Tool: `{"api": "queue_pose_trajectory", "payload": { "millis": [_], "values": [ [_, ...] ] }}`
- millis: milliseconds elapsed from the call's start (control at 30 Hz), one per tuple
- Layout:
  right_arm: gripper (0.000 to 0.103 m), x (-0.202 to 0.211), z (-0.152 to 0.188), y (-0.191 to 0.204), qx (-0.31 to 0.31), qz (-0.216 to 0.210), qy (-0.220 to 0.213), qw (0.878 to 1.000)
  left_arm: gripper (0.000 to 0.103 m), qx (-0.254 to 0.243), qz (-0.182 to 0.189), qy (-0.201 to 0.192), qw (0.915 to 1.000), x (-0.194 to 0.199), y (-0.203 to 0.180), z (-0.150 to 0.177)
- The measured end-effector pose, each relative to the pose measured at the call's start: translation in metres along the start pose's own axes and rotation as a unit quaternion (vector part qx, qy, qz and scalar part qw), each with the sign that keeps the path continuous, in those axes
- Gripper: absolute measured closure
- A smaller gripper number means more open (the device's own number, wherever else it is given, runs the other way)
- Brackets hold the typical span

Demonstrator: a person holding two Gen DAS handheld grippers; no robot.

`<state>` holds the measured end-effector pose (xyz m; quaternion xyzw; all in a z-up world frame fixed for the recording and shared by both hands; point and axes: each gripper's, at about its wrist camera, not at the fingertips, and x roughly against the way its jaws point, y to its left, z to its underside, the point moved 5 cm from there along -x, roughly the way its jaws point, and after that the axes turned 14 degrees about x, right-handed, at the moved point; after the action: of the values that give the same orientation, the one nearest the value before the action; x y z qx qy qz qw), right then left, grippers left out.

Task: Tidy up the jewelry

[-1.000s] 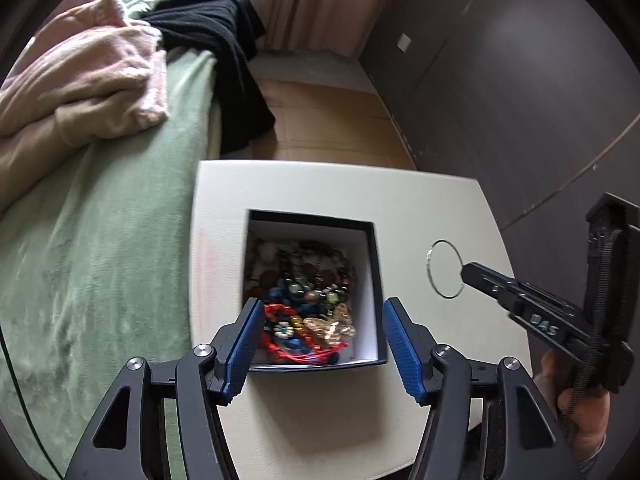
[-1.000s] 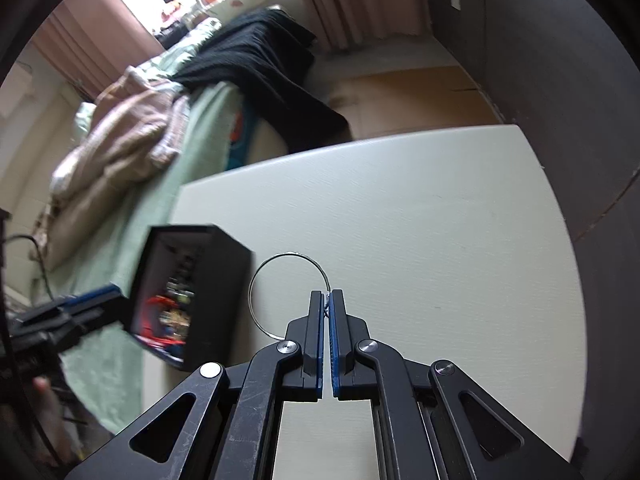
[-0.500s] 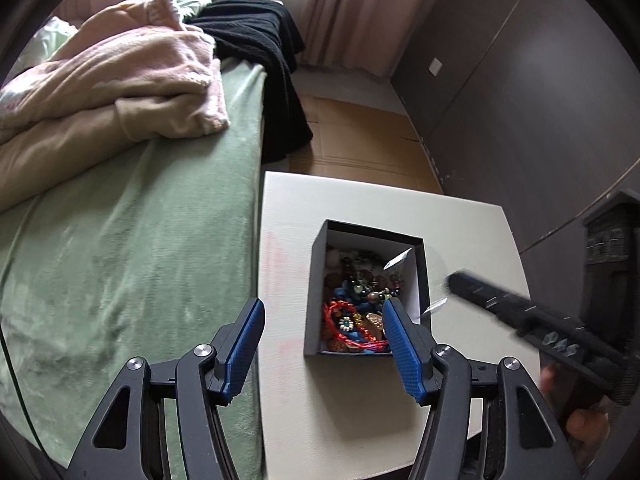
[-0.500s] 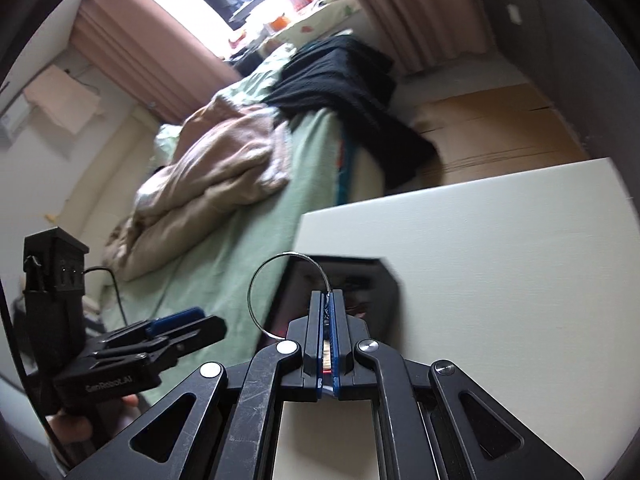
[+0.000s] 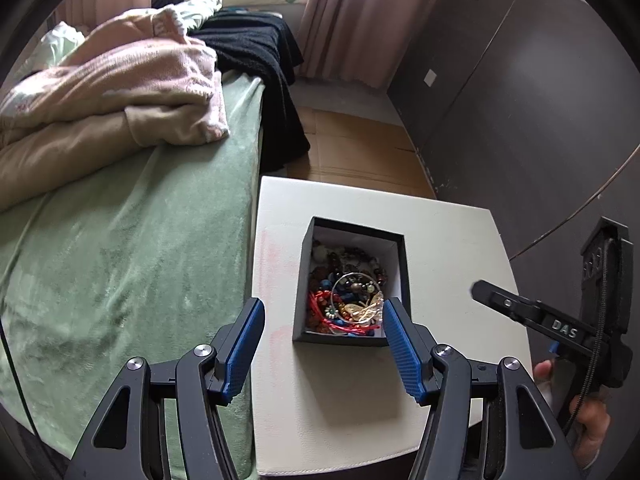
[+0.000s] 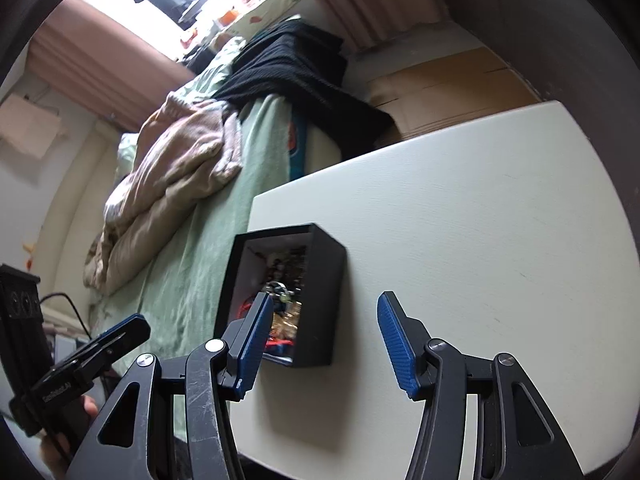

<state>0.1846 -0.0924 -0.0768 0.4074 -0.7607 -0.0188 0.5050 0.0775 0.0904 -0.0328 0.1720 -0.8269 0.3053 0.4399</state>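
broadly, the wide bed with a pale green plush cover [image 5: 120, 248] fills the space to the left of the black open-topped jewelry box with a white lining [image 5: 352, 280], and its edge runs right alongside the small white rectangular table [image 5: 448, 248] on which the box stands. a rumpled pink and beige blanket [image 5: 120, 92] lies heaped on the bed, well beyond the box, with a black knitted garment [image 5: 256, 52] draped over the bed's side farther off still. dull pink curtains [image 5: 352, 20] hang far behind the box, and a dark brown wall panel [image 5: 520, 120] rises on the box's right.

the box sits toward the bed-side edge of the table, its far and right sides ringed by bare tabletop. inside it lies a tangle of coloured beads and red cord [image 5: 340, 308], and a thin silver wire hoop [image 5: 352, 296] rests on top of that heap, in the box's nearer half, beside a pale gold butterfly-shaped piece [image 5: 368, 308].

the left gripper [image 5: 324, 344] hovers above the box's near wall with its blue-padded jaws held apart and nothing between them. the right gripper [image 6: 326, 340] hangs just by the box's near right corner in its own view; its jaws are opening, with only the box's corner and tabletop seen through the gap, and the pads press on nothing. a person's hand [image 5: 588, 412] grips the right gripper's handle, well to the right of the box.
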Motion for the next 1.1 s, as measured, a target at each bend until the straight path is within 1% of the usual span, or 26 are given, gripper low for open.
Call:
{"api": "queue_pose_trajectory", "payload": {
  "millis": [167,233,300,400,467,533,600,667,700,733,800,867,967,1033,1100],
  "values": [
    [0.048,0.028,0.005,-0.009,0.0,0.004,-0.016,1.0,0.041,-0.006,0.001,-0.026,0.9996,0.007,-0.016,0.003],
    [0.047,0.04,0.008,-0.013,0.003,0.005,-0.025,1.0,0.041,-0.004,0.003,-0.043,0.9991,0.011,-0.021,0.004],
    [0.04,0.051,0.01,-0.016,0.004,0.007,-0.034,0.999,0.041,-0.002,0.006,-0.066,0.9978,0.015,-0.027,0.007],
    [0.037,0.064,0.015,-0.021,0.005,0.008,-0.046,0.999,0.041,0.002,0.008,-0.085,0.9964,0.014,-0.033,0.012],
    [0.037,0.069,0.018,-0.023,0.006,0.015,-0.05,0.999,0.04,-0.004,0.007,-0.089,0.996,0.009,-0.038,0.016],
    [0.035,0.074,0.021,-0.023,0.008,0.026,-0.052,0.998,0.034,-0.012,0.012,-0.091,0.9957,0.005,-0.042,0.021],
    [0.019,0.078,0.023,-0.024,0.006,0.035,-0.058,0.998,0.03,-0.025,0.013,-0.112,0.9933,0.007,-0.045,0.027],
    [0.01,0.081,0.026,-0.025,-0.002,0.044,-0.067,0.997,0.02,-0.036,0.023,-0.131,0.9905,0.012,-0.045,0.035],
    [0.009,0.082,0.027,-0.027,-0.005,0.049,-0.067,0.997,0.009,-0.041,0.027,-0.136,0.9895,0.014,-0.045,0.039],
    [0.009,0.081,0.029,-0.028,-0.008,0.056,-0.065,0.996,0.004,-0.045,0.028,-0.138,0.989,0.016,-0.045,0.043],
    [0.009,0.079,0.033,-0.029,-0.014,0.067,-0.06,0.996,0.004,-0.051,0.026,-0.137,0.989,0.017,-0.042,0.048],
    [0.009,0.081,0.036,-0.027,-0.013,0.075,-0.061,0.995,0.004,-0.046,0.03,-0.135,0.9893,0.02,-0.035,0.051],
    [0.0,0.082,0.037,-0.02,0.001,0.085,-0.065,0.994,0.002,-0.049,0.026,-0.136,0.9892,0.025,-0.029,0.052],
    [0.0,0.083,0.039,-0.015,0.01,0.099,-0.066,0.993,0.002,-0.049,0.024,-0.139,0.9888,0.028,-0.024,0.052],
    [0.0,0.086,0.04,-0.011,0.019,0.122,-0.074,0.99,0.001,-0.045,0.028,-0.142,0.9884,0.032,-0.021,0.051]
  ]
}}
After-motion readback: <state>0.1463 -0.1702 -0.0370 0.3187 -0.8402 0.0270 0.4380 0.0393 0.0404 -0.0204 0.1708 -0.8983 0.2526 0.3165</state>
